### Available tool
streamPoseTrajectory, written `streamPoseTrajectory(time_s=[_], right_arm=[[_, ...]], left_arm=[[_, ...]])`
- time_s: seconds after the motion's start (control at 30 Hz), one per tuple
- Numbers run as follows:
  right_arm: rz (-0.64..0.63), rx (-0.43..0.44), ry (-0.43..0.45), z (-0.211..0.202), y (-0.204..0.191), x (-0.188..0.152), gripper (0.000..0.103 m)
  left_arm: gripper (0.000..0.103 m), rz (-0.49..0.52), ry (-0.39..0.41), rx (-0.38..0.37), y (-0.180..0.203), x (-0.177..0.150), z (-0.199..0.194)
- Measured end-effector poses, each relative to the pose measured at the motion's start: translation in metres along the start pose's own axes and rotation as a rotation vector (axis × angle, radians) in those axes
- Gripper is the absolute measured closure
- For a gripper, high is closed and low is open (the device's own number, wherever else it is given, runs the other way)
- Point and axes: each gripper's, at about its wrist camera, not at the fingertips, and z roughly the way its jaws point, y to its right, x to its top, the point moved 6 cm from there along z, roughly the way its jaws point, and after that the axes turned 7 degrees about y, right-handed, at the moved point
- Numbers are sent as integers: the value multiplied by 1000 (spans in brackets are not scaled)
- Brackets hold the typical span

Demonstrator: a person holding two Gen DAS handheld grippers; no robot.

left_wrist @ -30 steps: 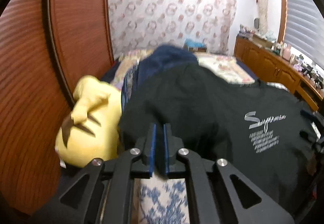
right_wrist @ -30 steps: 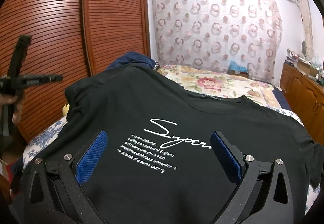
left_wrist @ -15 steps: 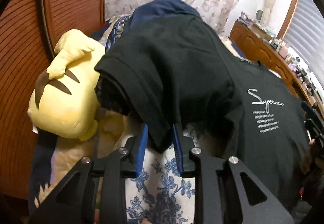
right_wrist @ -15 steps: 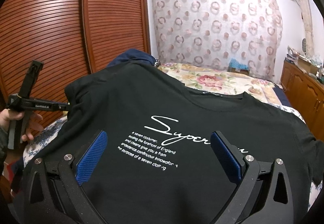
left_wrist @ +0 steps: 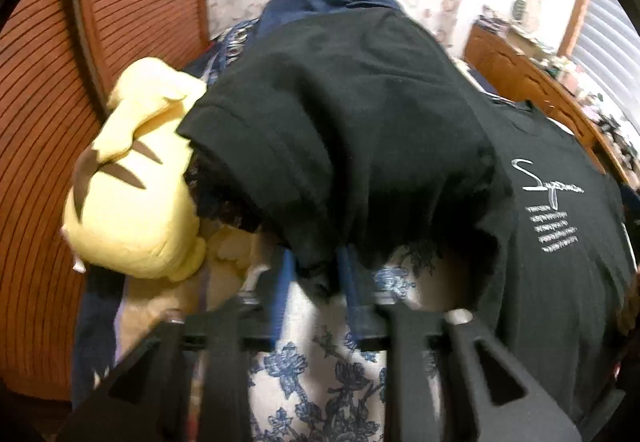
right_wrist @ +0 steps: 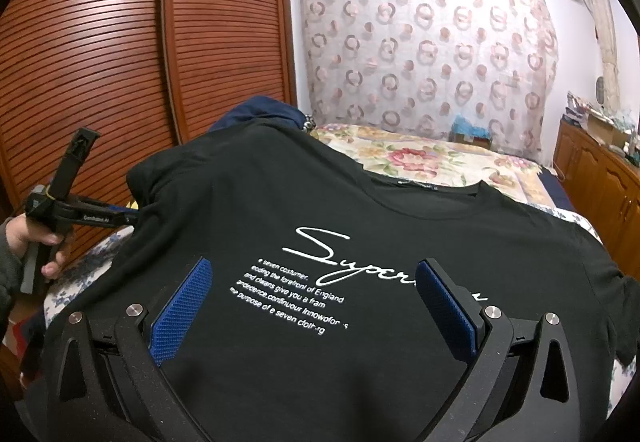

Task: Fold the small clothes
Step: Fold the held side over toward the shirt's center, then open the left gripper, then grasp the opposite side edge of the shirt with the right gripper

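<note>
Far left, the slatted wooden wardrobe runs along the bed, and tucked against it lies a yellow plush toy. Just right of the plush, the left gripper has dropped from above the sleeve down to its hem: half a second ago the blue pads stood apart around the cloth, and now they pinch in on the sleeve edge of the black T-shirt, clenched on that fold of fabric, though the picture is blurred there. In the right wrist view a hand holds that gripper at the shirt's left sleeve. That reads as the first grasp secured, so a sleeve fold towards the middle looks ready to begin.

Moving right, the shirt lies face up across the floral bedspread, white script print showing, collar at the far side. The right gripper hasn't budged: it hovers over the near chest, jaws wide apart, grasping nothing. Far right, a wooden cabinet lines the wall.
</note>
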Motion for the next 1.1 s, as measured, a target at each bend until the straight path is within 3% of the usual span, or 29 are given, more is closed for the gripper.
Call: streamPoseTrajectory(time_s=[0.13, 0.23, 0.43, 0.57, 0.7, 0.8, 1.1], right_arm=[[8, -6, -3, 1, 6, -2, 0], [13, -13, -4, 1, 11, -2, 0], [20, -23, 3, -3, 17, 1, 0], [26, -36, 6, -8, 24, 3, 0], [36, -47, 3, -13, 34, 1, 0], [41, -48, -5, -15, 41, 0, 0], [32, 0, -30, -5, 43, 9, 4]], left_arm=[[103, -2, 114, 27, 2, 15, -27], [103, 4, 205, 2, 13, 41, -58], [103, 86, 305, -69, 64, 100, -89], [103, 159, 293, -141, 111, 121, -87], [102, 228, 230, -202, 152, 117, -75], [95, 270, 211, -243, 170, 108, -78], [83, 320, 248, -210, 171, 98, -113]])
